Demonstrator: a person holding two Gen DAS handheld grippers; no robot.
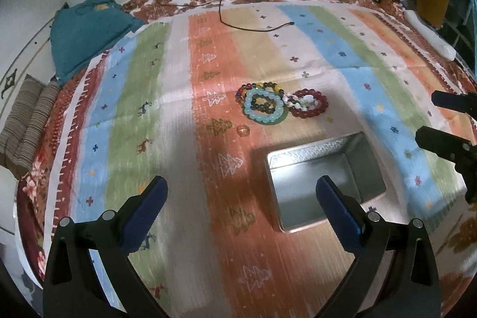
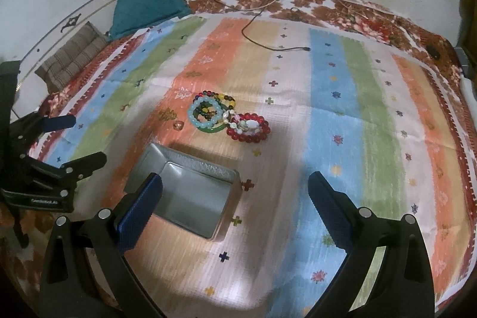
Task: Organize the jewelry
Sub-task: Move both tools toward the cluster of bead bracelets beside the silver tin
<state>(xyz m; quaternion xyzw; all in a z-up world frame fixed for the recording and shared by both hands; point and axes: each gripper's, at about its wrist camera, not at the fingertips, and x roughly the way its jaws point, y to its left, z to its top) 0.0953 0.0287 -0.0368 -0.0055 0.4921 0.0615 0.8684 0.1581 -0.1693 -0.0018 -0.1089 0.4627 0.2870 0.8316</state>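
Observation:
A pile of bead bracelets lies on the striped cloth: a pale blue one [image 1: 263, 106] [image 2: 205, 111] over a green bangle [image 1: 275, 121] [image 2: 216, 129], a multicoloured one [image 1: 259, 87] [image 2: 216, 96], and a dark red one [image 1: 310, 103] [image 2: 249, 128] with white pieces on it. A small ring [image 1: 243, 130] [image 2: 178, 125] lies apart, left of the pile. An empty open metal tin [image 1: 325, 181] [image 2: 190, 195] sits nearer me. My left gripper [image 1: 241, 195] [image 2: 76, 140] is open, above the cloth left of the tin. My right gripper [image 2: 235, 192] [image 1: 429, 118] is open, right of the tin.
A black cable [image 1: 253, 27] [image 2: 268, 46] trails onto the far part of the cloth. A teal cloth bundle [image 1: 83, 29] [image 2: 149, 2] and a striped folded fabric [image 1: 26, 121] [image 2: 71, 58] lie at the far left by the wall. A white power strip [image 1: 429, 32] lies far right.

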